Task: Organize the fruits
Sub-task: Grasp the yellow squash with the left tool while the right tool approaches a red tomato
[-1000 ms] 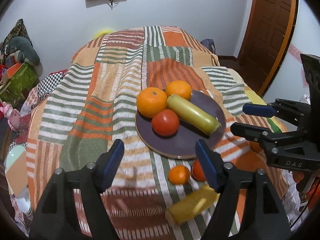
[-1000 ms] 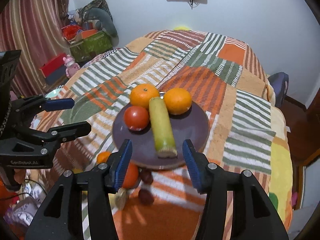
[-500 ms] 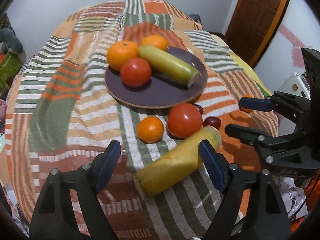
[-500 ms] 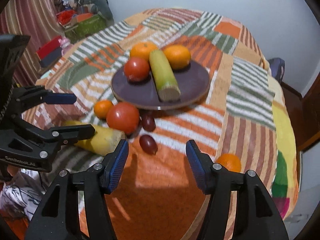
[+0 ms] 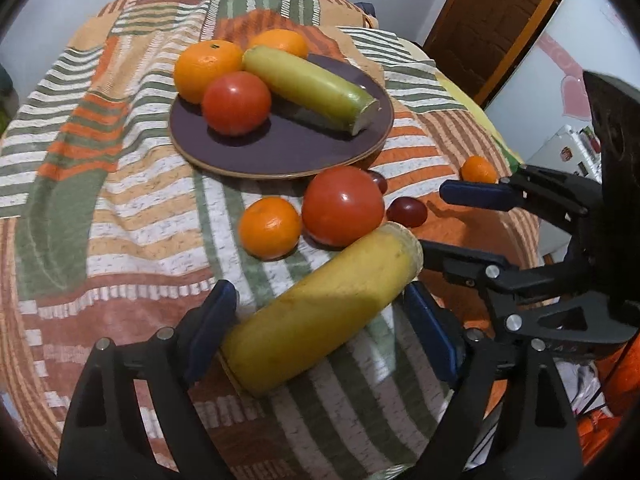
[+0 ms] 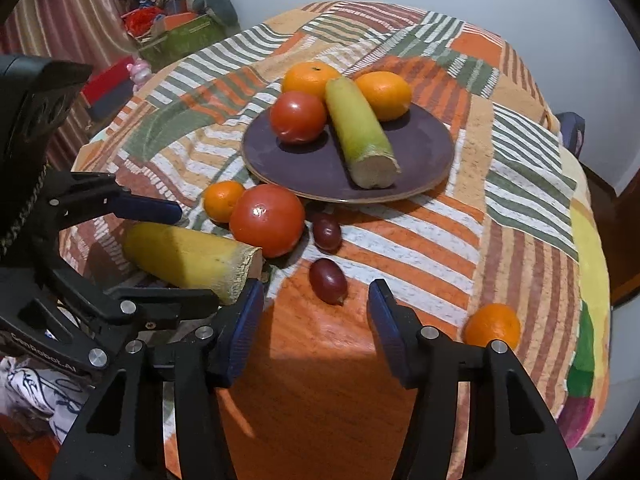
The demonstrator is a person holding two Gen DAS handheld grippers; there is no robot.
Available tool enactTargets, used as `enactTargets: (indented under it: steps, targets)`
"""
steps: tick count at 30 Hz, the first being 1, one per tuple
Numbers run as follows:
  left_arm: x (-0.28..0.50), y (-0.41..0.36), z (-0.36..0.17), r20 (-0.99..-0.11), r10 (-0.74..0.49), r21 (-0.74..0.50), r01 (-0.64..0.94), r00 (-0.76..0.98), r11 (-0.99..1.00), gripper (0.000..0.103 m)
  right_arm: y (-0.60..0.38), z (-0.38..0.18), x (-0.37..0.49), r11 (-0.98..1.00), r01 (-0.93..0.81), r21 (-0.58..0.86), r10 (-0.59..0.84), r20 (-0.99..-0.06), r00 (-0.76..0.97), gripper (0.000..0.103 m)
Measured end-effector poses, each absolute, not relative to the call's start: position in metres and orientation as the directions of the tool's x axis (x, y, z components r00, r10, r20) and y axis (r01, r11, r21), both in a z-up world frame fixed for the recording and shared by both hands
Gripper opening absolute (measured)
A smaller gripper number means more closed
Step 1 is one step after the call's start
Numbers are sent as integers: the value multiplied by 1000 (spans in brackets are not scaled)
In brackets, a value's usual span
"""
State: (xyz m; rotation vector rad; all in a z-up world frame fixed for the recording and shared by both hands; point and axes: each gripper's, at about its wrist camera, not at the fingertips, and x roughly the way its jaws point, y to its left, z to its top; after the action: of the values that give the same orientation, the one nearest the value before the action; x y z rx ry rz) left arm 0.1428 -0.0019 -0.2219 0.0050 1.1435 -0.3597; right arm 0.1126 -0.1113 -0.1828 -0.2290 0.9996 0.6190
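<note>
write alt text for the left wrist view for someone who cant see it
The left tool is opening around a yellow stalk piece lying on a striped patchwork cloth. Beyond it a small orange, a red tomato and a dark grape lie before a purple plate of fruit; the right tool reaches in.

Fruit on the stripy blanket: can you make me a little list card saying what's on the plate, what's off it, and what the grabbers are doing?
on plate: two oranges, tomato, green-yellow stick
off plate: big tomato, two small oranges, two grapes, yellow stick
left gripper: jaws opening, astride the yellow stick
right gripper: jaws closing, nothing between them
</note>
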Motion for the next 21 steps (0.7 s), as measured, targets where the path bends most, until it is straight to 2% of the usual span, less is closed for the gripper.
enactTargets:
  steps: [5, 9, 16, 21]
  targets:
    - [133, -3, -223, -895, -210, -91, 300, 393, 950, 79, -100, -183, 112, 789, -608, 86, 387, -838, 383, 51]
    - [129, -1, -222, -892, -201, -78, 301, 405, 950, 72, -102, -181, 113, 785, -613, 94, 398, -835, 381, 51]
    - [105, 1, -213, -891, -131, 21, 328, 434, 945, 50, -118, -172, 117, 815, -569, 112, 401, -819, 412, 52]
    - [94, 27, -210, -890, -124, -14, 246, 438, 969, 43, -122, -173, 120, 827, -547, 130, 402, -818, 413, 52]
